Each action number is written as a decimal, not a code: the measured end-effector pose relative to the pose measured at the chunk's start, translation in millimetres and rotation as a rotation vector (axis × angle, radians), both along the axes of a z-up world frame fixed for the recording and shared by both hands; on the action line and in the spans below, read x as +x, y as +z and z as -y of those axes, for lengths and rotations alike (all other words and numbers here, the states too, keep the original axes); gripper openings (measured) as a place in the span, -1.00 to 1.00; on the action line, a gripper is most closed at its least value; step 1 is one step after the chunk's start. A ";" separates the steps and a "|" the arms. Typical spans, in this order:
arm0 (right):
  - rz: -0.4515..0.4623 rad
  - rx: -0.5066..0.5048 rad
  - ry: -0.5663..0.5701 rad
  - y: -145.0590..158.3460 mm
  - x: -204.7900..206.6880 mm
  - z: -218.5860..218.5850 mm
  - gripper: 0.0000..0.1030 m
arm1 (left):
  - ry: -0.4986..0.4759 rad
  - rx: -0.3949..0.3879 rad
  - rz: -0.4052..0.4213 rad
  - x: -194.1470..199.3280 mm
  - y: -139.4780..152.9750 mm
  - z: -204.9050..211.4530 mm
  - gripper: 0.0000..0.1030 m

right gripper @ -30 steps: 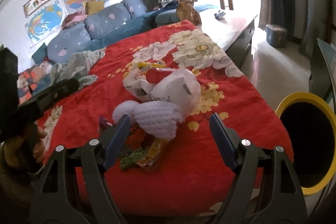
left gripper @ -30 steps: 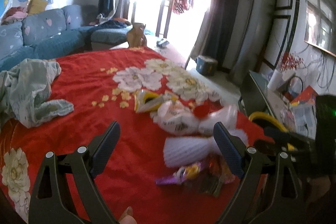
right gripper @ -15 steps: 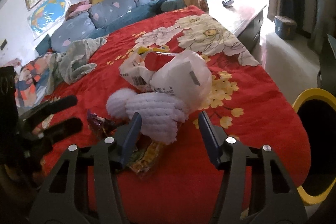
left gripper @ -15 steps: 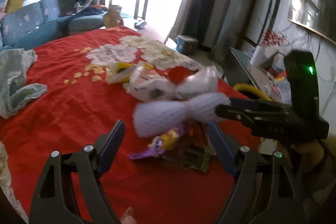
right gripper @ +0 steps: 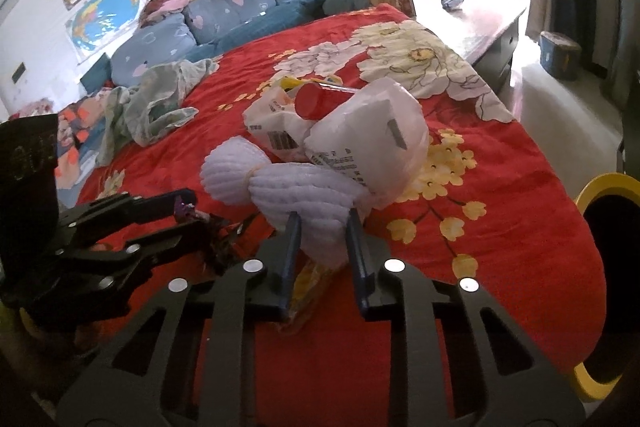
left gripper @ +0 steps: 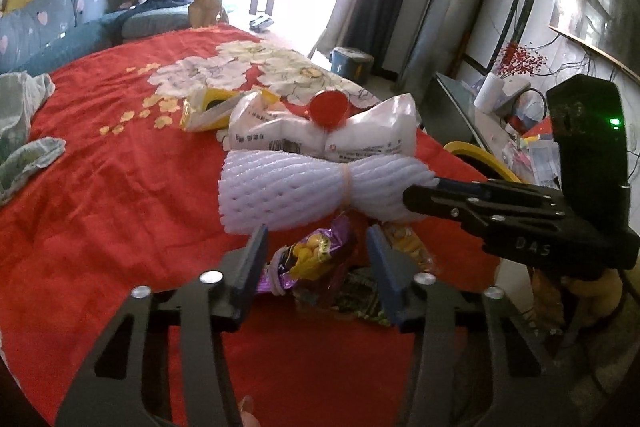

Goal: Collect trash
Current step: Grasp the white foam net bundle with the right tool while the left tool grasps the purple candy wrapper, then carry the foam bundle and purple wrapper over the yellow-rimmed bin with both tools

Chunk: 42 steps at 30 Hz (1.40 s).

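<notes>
Several pieces of trash lie heaped on the red bed cover, none of it yet in the bin. Nearest are the snack wrappers, a purple-and-yellow one on top of darker ones, with the left hand-held gripper straddling them; its jaws have just been closing and stand narrow around the wrapper, though whether the pads already press on it I cannot tell. Touching the wrappers behind is the white foam net, tied at the middle; the right hand-held gripper has also just been closing, and its pads now pinch the net's near end. Behind the net sit a crumpled white plastic bag with a red cup on it, and a yellow packet beyond. The yellow-rimmed bin stands off the bed's edge to the right, its inside too dark to see. By my reading the collecting has scarcely begun: two pieces are being gripped, and the bag, cup, packet and remaining wrappers are left.
</notes>
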State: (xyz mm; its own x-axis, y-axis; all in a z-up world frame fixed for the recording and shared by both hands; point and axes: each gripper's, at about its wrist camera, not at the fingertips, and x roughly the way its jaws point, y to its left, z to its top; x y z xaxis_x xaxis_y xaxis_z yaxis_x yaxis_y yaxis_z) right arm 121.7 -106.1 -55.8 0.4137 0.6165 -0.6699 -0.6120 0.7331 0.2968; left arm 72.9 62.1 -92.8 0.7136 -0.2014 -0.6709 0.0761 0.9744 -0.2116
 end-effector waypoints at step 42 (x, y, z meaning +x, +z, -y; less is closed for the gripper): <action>0.185 0.125 -0.090 72.0 -10.7 48.2 -0.78 | -0.030 -0.046 0.217 -11.7 88.5 25.5 -0.55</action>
